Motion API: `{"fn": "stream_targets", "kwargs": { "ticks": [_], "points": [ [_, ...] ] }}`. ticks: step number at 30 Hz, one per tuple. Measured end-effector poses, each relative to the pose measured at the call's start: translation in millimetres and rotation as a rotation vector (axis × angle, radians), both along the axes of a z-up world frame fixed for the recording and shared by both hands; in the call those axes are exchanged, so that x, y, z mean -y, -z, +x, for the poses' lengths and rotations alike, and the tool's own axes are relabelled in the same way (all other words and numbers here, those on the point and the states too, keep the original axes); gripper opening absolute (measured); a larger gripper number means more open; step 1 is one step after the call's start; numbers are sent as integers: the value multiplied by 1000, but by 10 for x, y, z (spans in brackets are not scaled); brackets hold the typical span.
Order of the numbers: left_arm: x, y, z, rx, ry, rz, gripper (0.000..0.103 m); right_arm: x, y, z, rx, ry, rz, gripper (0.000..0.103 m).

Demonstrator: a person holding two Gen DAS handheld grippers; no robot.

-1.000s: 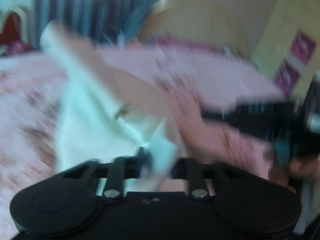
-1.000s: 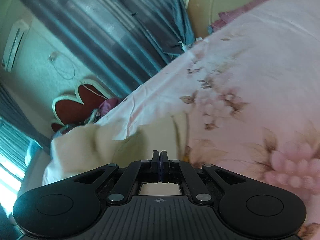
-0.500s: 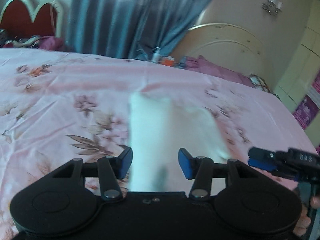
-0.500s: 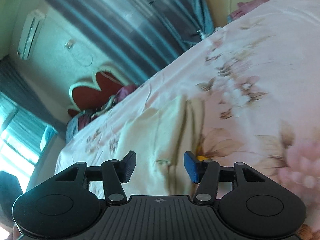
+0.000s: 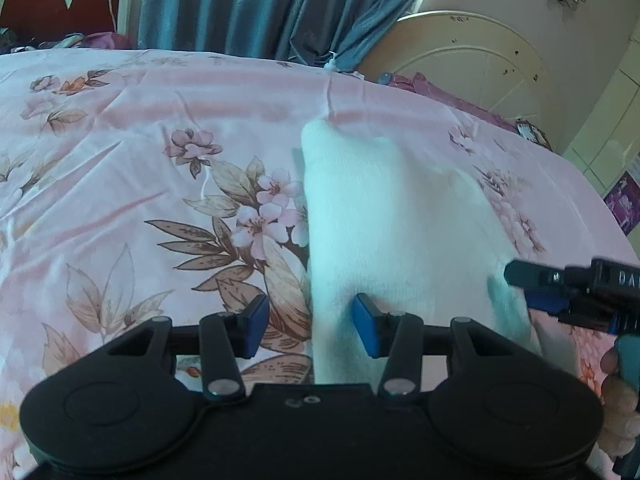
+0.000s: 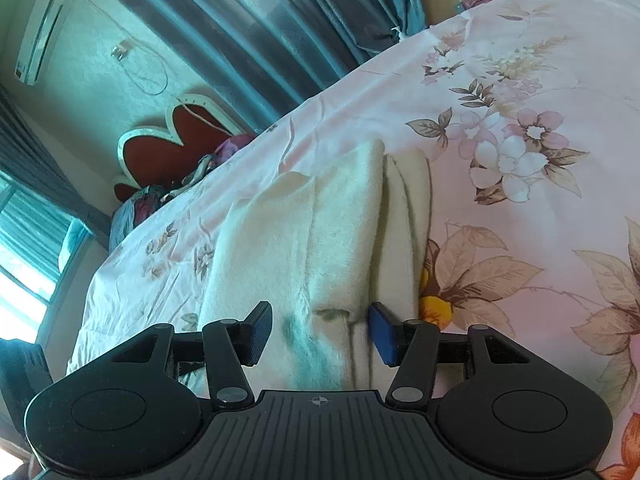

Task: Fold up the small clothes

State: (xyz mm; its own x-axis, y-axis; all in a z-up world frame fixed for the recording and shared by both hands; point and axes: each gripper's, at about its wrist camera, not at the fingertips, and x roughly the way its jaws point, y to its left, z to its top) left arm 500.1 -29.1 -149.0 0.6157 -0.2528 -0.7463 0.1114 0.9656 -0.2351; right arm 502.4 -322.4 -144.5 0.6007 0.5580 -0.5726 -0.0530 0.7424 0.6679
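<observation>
A small white garment (image 5: 392,216) lies folded lengthwise on the pink floral bedsheet (image 5: 120,160). My left gripper (image 5: 308,326) is open just above its near left edge, holding nothing. In the right wrist view the same cream-white garment (image 6: 304,240) lies in layered folds, and my right gripper (image 6: 320,334) is open over its near end, empty. The right gripper's fingers (image 5: 536,276) also show at the right edge of the left wrist view, beside the garment.
The bedsheet (image 6: 540,80) covers the whole bed. A red heart-shaped headboard (image 5: 60,4) and blue curtains (image 5: 260,4) stand behind it. A cream arched headboard (image 5: 480,68) is at the far right. Crumpled clothes (image 6: 176,188) lie near the headboard.
Both grippers have opened and let go of the garment, which now lies folded on the sheet. Both have drawn back slightly toward its near end.
</observation>
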Motion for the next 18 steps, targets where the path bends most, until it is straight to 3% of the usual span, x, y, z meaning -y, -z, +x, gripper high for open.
{"fn": "stream_targets", "kwargs": {
  "ticks": [4, 5, 6, 11, 18],
  "points": [
    [-8, 28, -5, 0, 10, -13, 45, -59, -26, 20, 8, 2, -11, 50],
    [-14, 33, -4, 1, 13, -17, 45, -78, -40, 22, 12, -5, -14, 33],
    [-24, 39, -6, 1, 16, -23, 45, -101, -56, 26, 15, -9, -21, 26],
    [-85, 65, 3, -5, 31, -52, 47, -157, -15, 76, -25, 6, -83, 27],
    [-131, 67, 10, -5, 52, -55, 47, -279, 15, 99, -38, -15, -87, 30]
  ]
}}
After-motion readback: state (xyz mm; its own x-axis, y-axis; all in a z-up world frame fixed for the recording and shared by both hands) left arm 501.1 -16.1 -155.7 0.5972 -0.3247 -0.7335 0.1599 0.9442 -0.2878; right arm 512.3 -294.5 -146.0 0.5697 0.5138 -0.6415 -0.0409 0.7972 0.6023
